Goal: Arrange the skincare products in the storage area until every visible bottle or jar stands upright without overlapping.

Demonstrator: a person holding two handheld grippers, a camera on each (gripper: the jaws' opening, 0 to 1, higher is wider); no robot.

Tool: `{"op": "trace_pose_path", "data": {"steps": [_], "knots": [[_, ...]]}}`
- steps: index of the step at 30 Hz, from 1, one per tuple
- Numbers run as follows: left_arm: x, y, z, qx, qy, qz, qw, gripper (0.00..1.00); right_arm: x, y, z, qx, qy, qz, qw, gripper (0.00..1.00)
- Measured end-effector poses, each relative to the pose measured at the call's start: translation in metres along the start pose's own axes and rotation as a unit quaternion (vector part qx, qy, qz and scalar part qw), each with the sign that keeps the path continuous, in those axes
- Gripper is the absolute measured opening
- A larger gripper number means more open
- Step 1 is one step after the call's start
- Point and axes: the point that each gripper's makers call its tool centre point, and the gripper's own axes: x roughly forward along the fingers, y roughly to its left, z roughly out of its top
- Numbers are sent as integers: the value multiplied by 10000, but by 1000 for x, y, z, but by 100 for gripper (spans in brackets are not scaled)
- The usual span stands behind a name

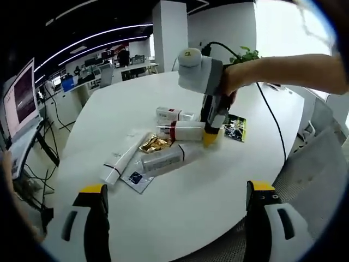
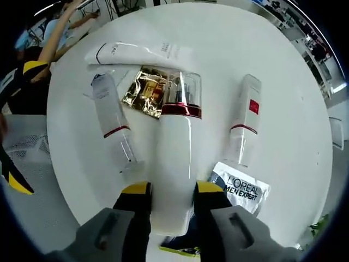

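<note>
Indoors, round white table (image 1: 180, 191), open office, right hand-held gripper (image 2: 170, 191) clasping pump bottle (image 2: 174, 158), left hand-held gripper (image 1: 177, 199) wide.

Counter (image 1: 180, 196): round, white.
Pillar (image 1: 169, 33): white, behind.
Ceiling: dark, light strips (image 1: 92, 41).
Monitor (image 1: 20, 98): left edge.

You are looking at skincare products, all lying flat on the white tabletop (image 2: 283, 109), none upright. The white pump bottle (image 2: 175, 158) with a red band and clear cap is lying on its side, its base sitting between the right gripper (image 2: 172, 199) jaws. A slim clear-capped bottle (image 2: 112, 123) is lying to its left, a red-labelled tube (image 2: 244, 120) to its right, a long white tube (image 2: 139, 53) beyond.
</note>
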Motion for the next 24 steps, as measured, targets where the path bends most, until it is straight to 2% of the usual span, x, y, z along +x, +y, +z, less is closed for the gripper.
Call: {"op": "trace_pose_path", "data": {"steps": [3,6,13,24], "knots": [[-6,3,1,-70,7,-13,10000,99,0,2,-1,52,-24,-10,10000,28],[-13,5,13,-90,-119,-32,9999,99,-1,2,-2,126,-35,-42,9999,28],[-7,9,26,101,-133,-12,9999,99,-2,2,-3,300,-142,-37,9994,27],[10,5,37,451,-116,-241,9986,98,-11,3,-22,849,-280,432,9951,26]]}}
